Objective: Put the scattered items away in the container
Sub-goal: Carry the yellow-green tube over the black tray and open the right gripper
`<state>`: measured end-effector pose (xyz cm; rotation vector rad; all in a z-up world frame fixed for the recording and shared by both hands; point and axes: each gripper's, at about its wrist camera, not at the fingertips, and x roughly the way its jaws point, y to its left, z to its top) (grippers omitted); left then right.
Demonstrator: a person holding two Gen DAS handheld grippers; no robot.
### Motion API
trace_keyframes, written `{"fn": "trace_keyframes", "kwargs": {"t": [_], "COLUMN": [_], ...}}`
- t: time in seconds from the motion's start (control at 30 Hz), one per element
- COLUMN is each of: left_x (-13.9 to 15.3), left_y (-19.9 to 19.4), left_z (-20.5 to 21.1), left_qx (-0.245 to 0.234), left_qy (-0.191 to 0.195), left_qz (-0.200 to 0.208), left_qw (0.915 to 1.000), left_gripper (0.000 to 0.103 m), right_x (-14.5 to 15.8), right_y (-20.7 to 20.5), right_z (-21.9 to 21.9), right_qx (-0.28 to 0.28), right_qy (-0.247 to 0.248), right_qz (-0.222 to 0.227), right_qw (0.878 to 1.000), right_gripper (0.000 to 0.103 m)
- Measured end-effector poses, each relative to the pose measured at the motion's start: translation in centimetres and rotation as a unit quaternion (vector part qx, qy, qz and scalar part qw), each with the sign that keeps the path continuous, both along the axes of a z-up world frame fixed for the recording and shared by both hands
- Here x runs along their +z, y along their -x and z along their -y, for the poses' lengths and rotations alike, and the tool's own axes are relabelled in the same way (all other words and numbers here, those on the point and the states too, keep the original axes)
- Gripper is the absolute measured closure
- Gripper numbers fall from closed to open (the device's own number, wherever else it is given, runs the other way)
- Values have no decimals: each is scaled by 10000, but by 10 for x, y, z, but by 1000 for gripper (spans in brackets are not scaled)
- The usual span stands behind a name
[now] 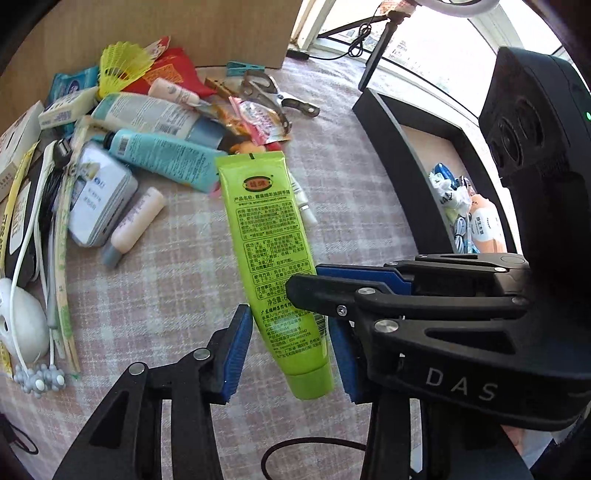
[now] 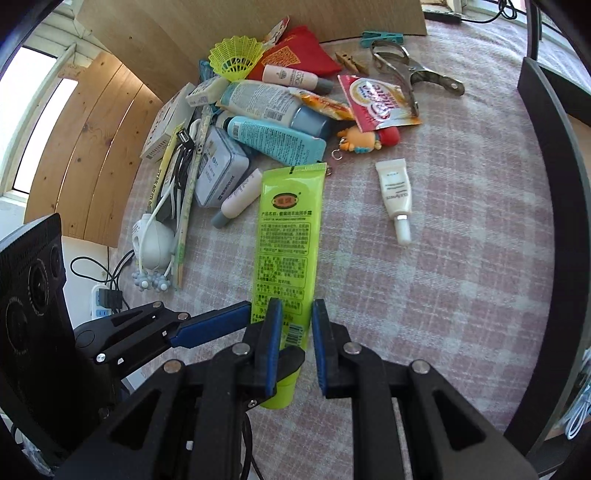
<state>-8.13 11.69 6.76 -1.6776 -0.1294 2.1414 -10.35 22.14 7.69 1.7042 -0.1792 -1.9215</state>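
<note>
A lime green hand cream tube is held above the checked tablecloth, cap end toward me; it also shows in the right wrist view. My left gripper has its blue pads on either side of the tube's lower part, with small gaps visible. My right gripper is closed on the same tube near its cap; it enters the left wrist view from the right. The black container stands at the right with several packets inside.
A pile of scattered items lies at the far left: blue tubes, a tin, a yellow shuttlecock, a red pouch, metal clippers. A small white tube lies alone. A cardboard sheet stands behind.
</note>
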Motion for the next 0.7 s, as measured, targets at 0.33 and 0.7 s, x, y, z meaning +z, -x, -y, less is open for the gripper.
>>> {"fn": "trace_keyframes", "kwargs": {"t": [0.33,0.7], "left_x": [46,74], "left_y": [39,45], "left_z": [-134,-236], "left_qx": [-1142,-1769], "left_qy": [27,32], "left_qz": [-640,-1088], "left_qw": [9914,9782], "left_gripper": [63,62], "right_x": [52,86], "right_y": [36,41], "right_z": [-114,-244], "right_qx": [-1095,-2246], "right_qy": [-12,-409], "right_qz": [-481,-918], "right_qw": [9928,9693], "right_gripper": [86,77]}}
